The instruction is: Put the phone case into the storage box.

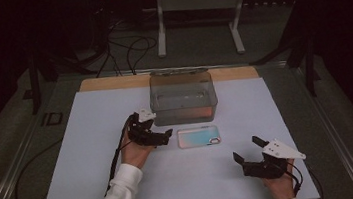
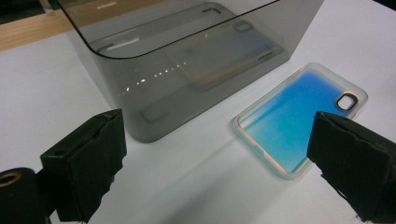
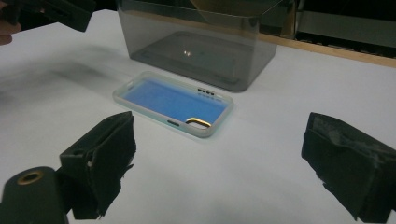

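Phone case point(image 1: 199, 136) lay flat on the white sheet point(image 1: 93, 139), just before the grey bin point(image 1: 183, 96). Left gripper point(image 1: 160, 131) hovered beside it, jaws apart; right gripper point(image 1: 247, 149) waited nearby, jaws apart, empty.

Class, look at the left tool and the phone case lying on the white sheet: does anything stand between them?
Nothing visible does. The left tool hovers open just left of the phone case, with bare white sheet between them. The smoky plastic box stands behind the case, not in the path.
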{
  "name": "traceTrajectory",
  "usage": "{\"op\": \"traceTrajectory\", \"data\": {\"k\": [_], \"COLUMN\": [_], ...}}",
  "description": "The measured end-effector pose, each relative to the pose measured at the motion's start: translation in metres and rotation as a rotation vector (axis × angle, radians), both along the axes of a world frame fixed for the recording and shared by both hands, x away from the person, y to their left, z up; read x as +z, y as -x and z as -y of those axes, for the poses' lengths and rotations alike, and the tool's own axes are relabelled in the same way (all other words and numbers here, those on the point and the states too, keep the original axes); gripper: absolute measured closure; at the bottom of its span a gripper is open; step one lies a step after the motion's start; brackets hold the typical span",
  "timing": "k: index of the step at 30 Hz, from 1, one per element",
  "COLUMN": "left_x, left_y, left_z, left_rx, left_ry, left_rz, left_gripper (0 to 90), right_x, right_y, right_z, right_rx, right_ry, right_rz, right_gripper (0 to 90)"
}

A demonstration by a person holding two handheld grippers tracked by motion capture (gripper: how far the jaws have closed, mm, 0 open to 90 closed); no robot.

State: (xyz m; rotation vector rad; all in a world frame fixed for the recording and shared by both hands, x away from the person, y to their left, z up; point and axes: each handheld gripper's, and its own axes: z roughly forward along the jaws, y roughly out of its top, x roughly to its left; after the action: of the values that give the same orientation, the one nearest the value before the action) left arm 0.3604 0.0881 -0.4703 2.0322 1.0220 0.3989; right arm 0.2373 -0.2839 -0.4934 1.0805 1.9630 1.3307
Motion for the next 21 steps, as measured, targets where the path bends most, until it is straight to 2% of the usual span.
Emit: {"op": "traceTrajectory", "data": {"k": [14, 21], "left_x": [-0.01, -0.015], "left_y": [-0.012, -0.018], "left_z": [0.028, 0.038], "left_rx": [-0.034, -0.038], "left_ry": [-0.068, -0.072], "left_rz": [-0.066, -0.113], "left_gripper": [7.6, 8.2], "right_x": [0.0, 0.0], "right_y": [0.0, 0.0], "right_z": [0.0, 0.0], "right_rx": [0.0, 0.002], "right_ry": [0.0, 0.0], "right_rz": [-0.001, -0.001], "right_gripper": [9.8, 9.8]}}
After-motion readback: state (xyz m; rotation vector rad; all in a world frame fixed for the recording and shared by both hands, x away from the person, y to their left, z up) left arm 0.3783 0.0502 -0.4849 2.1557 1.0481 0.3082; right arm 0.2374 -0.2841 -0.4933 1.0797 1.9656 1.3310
